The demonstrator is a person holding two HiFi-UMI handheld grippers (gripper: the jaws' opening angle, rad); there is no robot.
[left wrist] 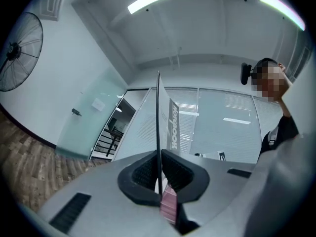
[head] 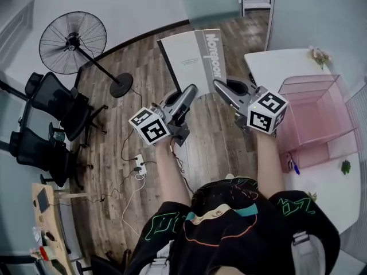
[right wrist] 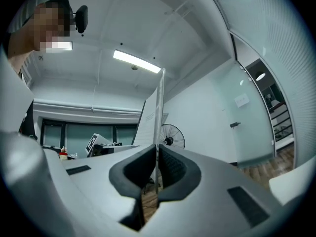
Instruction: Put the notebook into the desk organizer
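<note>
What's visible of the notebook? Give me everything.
Thin closed notebook, white-grey cover, "Notebook" printed along a darker grey band. Held in the air over the wooden floor, left of the pink desk organizer in the head view, not in it. The left gripper and right gripper each clamp its near edge; both gripper views show it edge-on between shut jaws.

The right gripper has its black pads clamped tight on the thin edge of the notebook, which stands pretty much upright and edge-on, with a floor fan peeking out behind it and a ceiling light strip overhead.
</note>
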